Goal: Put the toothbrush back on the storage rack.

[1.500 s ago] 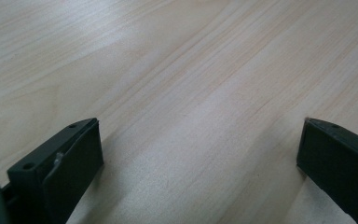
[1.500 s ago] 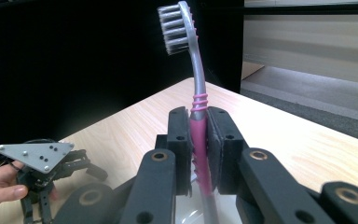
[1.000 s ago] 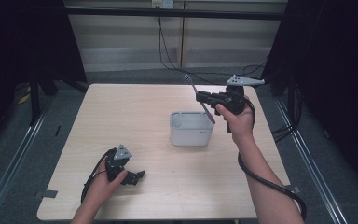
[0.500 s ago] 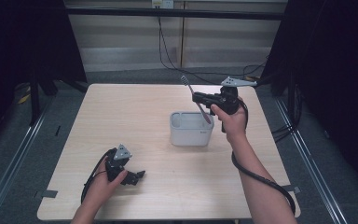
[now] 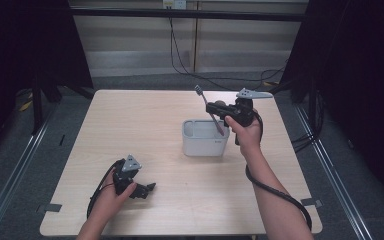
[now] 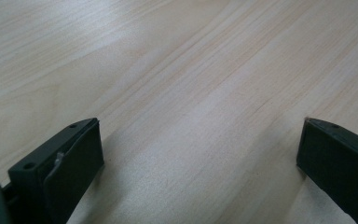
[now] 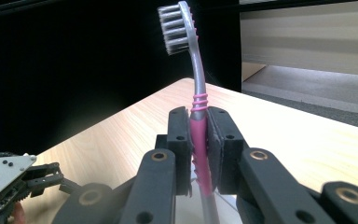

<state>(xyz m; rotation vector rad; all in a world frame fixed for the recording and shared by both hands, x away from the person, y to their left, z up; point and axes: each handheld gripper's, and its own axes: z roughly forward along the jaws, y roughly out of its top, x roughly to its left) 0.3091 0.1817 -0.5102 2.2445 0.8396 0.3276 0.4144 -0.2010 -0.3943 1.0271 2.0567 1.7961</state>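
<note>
Leftward since the earlier frame, my right hand-held gripper (image 5: pixel 214 109) now holds the toothbrush (image 5: pixel 208 110) above the grey container (image 5: pixel 203 145), jaws clamped on its pink handle, bristles up, lower end inside the rim. My left hand-held gripper (image 5: pixel 149 189) rests on the surface (image 5: pixel 130 125), jaws apart.

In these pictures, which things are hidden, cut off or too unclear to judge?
- Lower end of the pink and grey toothbrush: in the right gripper view the right claw covers it; in the high view it is too small to tell whether it touches the grey rectangular container.
- Container's inside: the near wall hides it in the high view.
- Left claw: both jaws are cut off by the bottom edge in the left gripper view.
</note>
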